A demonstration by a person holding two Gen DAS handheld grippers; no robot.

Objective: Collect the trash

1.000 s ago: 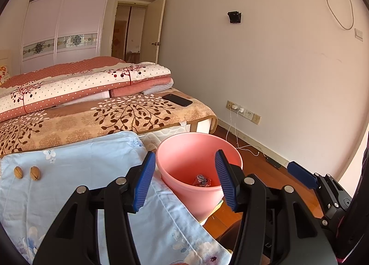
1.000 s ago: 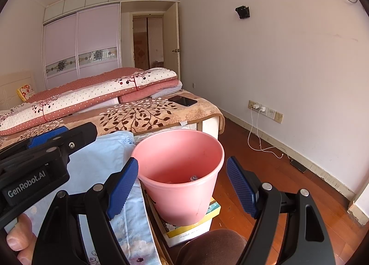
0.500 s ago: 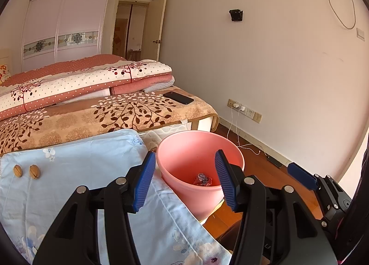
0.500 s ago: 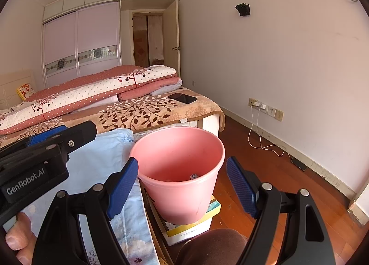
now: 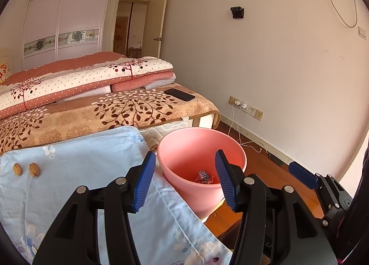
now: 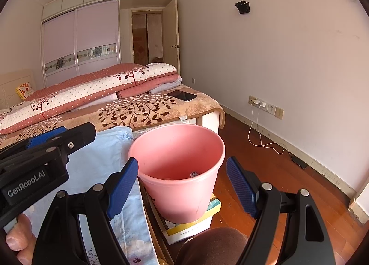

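Note:
A pink bucket (image 5: 184, 147) stands beside the bed on a box; it also shows in the right wrist view (image 6: 184, 193). A crumpled red and white wrapper (image 5: 204, 176) lies in its bottom. Two brown nuts (image 5: 26, 169) lie on a light blue floral cloth (image 5: 80, 163) at the left. My left gripper (image 5: 184, 180) is open and empty, close above the near side of the bucket's rim. My right gripper (image 6: 184, 187) is open and empty, in front of the bucket, right of the left gripper's body (image 6: 34, 165).
A bed with a brown leaf blanket (image 5: 103, 115) and folded quilts (image 5: 80, 80) lies behind. A black phone (image 5: 179, 94) rests on its corner. The box (image 6: 193, 223) sits under the bucket. White cables (image 6: 265, 140) trail over the wooden floor by the wall sockets.
Both views have shifted only slightly; the bucket sits a little lower in the left wrist view. Both grippers stay open and empty.

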